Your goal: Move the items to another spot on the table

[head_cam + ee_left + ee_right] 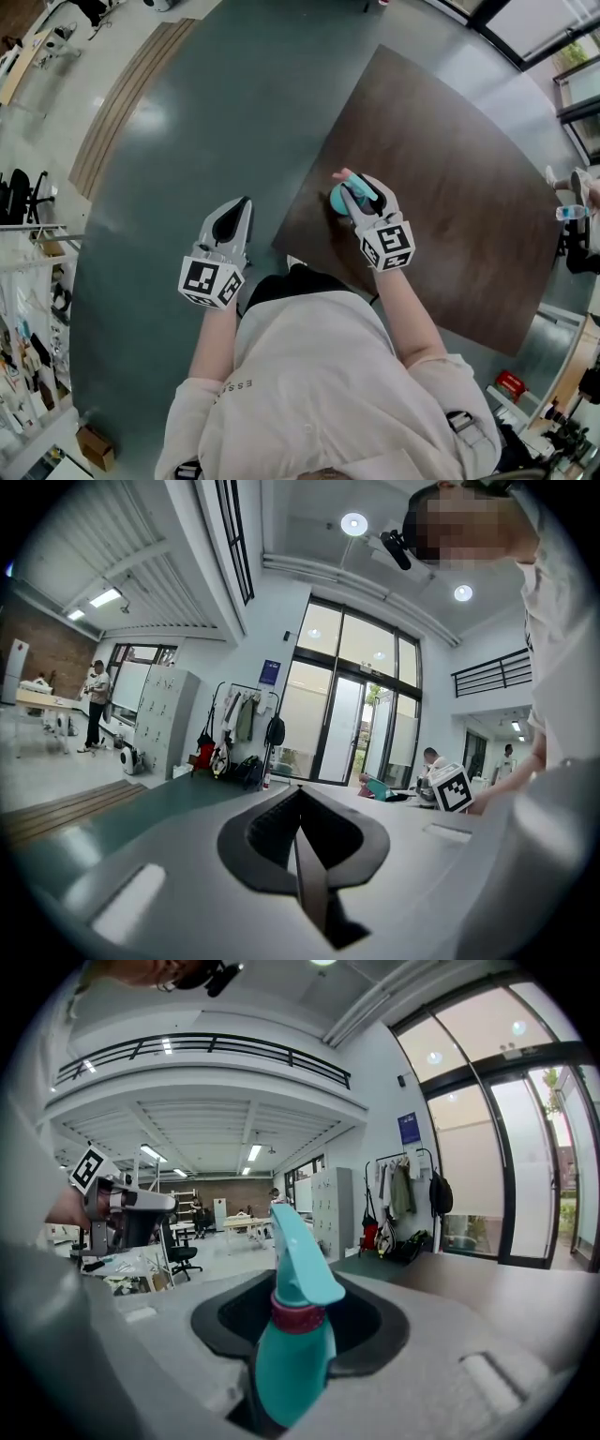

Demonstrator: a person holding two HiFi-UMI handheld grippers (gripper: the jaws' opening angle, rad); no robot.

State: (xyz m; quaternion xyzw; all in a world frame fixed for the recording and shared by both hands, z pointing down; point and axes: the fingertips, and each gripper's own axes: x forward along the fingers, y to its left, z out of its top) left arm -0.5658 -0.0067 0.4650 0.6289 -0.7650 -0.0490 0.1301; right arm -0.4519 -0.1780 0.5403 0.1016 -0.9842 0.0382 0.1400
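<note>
Head view: right tool, forearm forward, grips spray bottle; left tool closed.

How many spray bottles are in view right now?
1: the teal spray bottle, gripped in the right gripper at the table near its close edge. Another could lie outside the views.

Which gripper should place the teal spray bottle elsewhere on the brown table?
Right: the right gripper is shut on the teal plastic spray bottle over the brown wooden table; the left gripper is shut, empty, over the green floor.
</note>
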